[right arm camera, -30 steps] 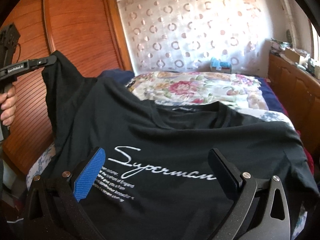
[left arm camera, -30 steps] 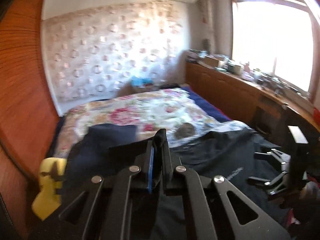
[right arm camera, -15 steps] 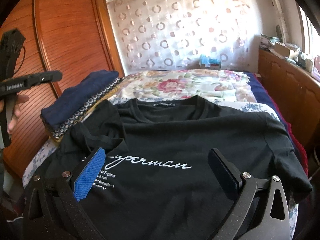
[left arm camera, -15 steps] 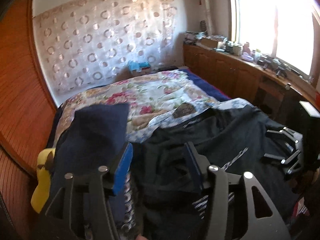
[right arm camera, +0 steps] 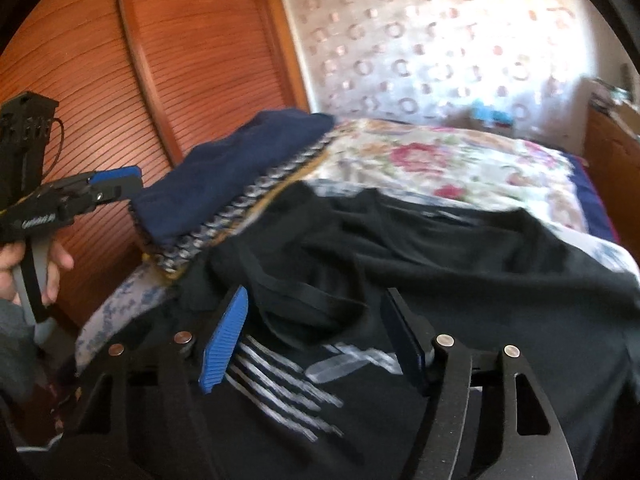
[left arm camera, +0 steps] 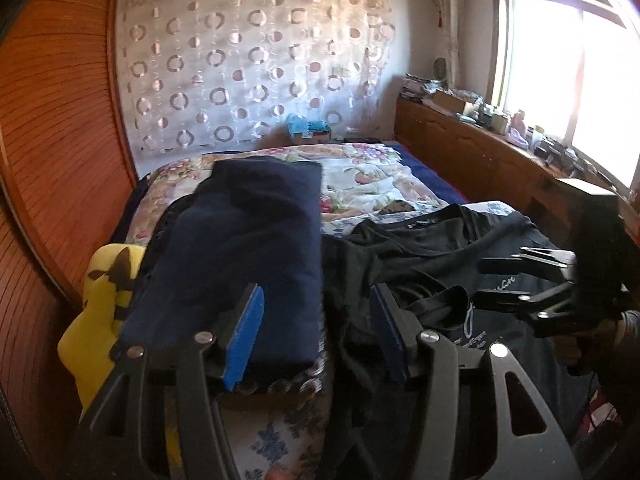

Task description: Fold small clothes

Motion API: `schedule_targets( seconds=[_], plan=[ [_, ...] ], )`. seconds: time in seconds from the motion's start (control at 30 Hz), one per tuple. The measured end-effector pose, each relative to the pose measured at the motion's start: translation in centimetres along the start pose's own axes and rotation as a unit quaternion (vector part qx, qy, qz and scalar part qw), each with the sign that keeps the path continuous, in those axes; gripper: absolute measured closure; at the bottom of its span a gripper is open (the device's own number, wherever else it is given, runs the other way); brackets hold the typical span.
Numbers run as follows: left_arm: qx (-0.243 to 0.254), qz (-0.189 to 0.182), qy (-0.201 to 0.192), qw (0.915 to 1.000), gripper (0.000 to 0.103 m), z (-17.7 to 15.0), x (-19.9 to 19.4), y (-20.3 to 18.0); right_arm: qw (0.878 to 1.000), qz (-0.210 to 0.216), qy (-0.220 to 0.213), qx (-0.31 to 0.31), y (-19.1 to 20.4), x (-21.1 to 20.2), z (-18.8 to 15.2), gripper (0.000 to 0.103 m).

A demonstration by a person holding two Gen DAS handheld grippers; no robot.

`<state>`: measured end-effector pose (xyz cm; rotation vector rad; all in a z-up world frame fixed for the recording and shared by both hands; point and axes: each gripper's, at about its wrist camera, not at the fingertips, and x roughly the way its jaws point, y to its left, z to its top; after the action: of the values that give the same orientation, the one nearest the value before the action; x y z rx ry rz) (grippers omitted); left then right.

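Already the right gripper (right arm camera: 316, 340) is closing over the black T-shirt's (right arm camera: 460, 264) rumpled sleeve at six o'clock, nothing pinched; the left gripper (left arm camera: 316, 332) hangs apart. Catching several layers could spoil the fold.

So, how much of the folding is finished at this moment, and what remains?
Done: a navy garment lies folded on a small stack beside the black T-shirt. In hand: nothing is gripped. The left gripper is open over the stack's edge, and the right gripper is closing over the crumpled sleeve, not pinching it yet. Left: the T-shirt is spread on the bed, unfolded.
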<state>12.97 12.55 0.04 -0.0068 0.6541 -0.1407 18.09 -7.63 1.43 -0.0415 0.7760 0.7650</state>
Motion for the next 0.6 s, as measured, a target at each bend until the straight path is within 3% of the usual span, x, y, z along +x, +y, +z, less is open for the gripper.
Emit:
schedule_targets(
  seconds=[0.23,0.4,0.5,0.53,0.6],
  plan=[
    [-0.015,0.016,0.005,0.9998,0.048,-1.6,-0.6,2.0,0.996,0.072,0.041,-0.014,3.4,7.2,3.0,0.042],
    [-0.025,0.014,0.01,0.9995,0.048,-2.6,-0.6,2.6,0.992,0.095,0.077,-0.008,4.9,11.8,3.6,0.046],
    [-0.028,0.016,0.012,0.9994,0.048,-3.1,-0.7,2.9,0.991,0.099,0.093,-0.005,5.1,13.3,3.2,0.07],
    [-0.028,0.018,0.011,0.9994,0.048,-3.3,-0.7,3.0,0.99,0.1,0.095,-0.006,5.1,13.3,3.2,0.088],
    [-0.03,0.019,0.011,0.9993,0.048,-3.5,-0.7,3.1,0.99,0.107,0.091,-0.005,5.0,12.5,2.8,0.092]
  ],
)
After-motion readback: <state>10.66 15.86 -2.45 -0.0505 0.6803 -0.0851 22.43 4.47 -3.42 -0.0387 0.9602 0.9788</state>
